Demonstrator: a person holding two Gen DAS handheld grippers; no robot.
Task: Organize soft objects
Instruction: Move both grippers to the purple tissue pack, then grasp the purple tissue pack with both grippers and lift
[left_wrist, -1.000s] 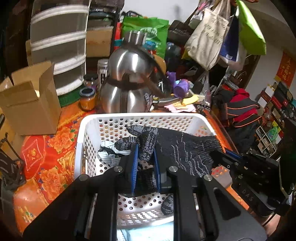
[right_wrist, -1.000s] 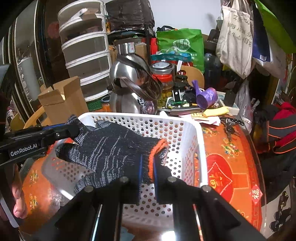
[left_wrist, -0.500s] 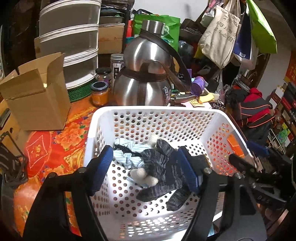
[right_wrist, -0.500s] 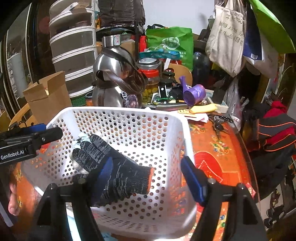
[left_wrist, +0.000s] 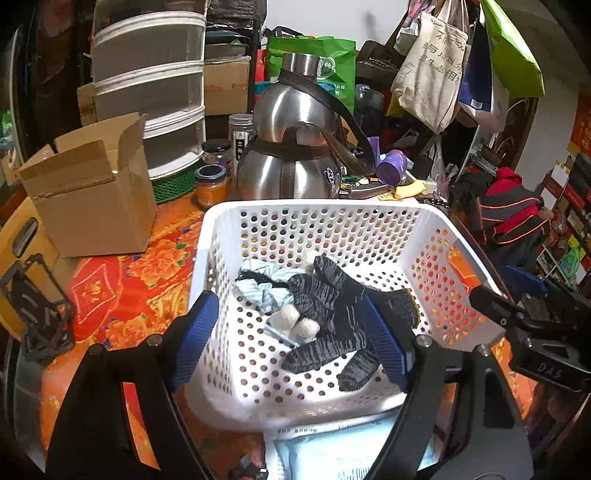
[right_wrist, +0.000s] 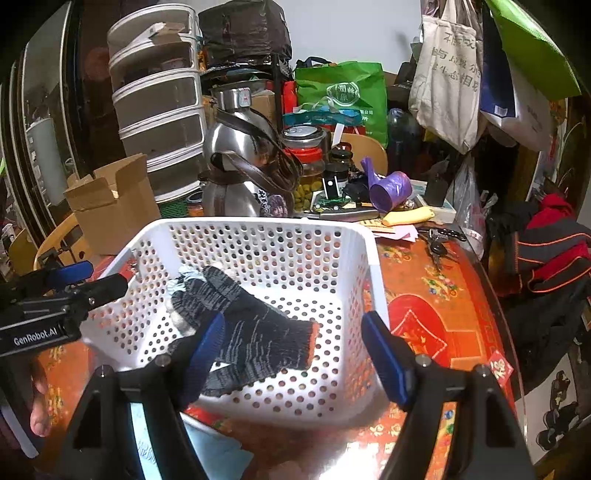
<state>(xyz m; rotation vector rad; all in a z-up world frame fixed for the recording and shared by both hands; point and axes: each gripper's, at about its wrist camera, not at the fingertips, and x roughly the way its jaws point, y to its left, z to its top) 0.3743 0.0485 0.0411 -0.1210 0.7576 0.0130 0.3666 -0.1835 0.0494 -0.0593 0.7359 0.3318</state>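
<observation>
We've got left hand-held gripper (left_wrist: 295, 339) spread wide, nothing in it, low centre of its frame. Right hand-held gripper (right_wrist: 295, 350) same, wide open, empty. Dark knit glove (right_wrist: 255, 332) lying inside white basket (right_wrist: 371, 251), mid-frame, on striped cloth (left_wrist: 266, 288). Basket on red floral surface (right_wrist: 436, 317).

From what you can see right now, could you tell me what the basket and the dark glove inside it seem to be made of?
Basket: apparently rigid white plastic, slightly glossy, walls and floor perforated with round holes. Dark glove: seemingly knitted yarn, matte, mottled black-grey with an orange cuff edge.
</observation>
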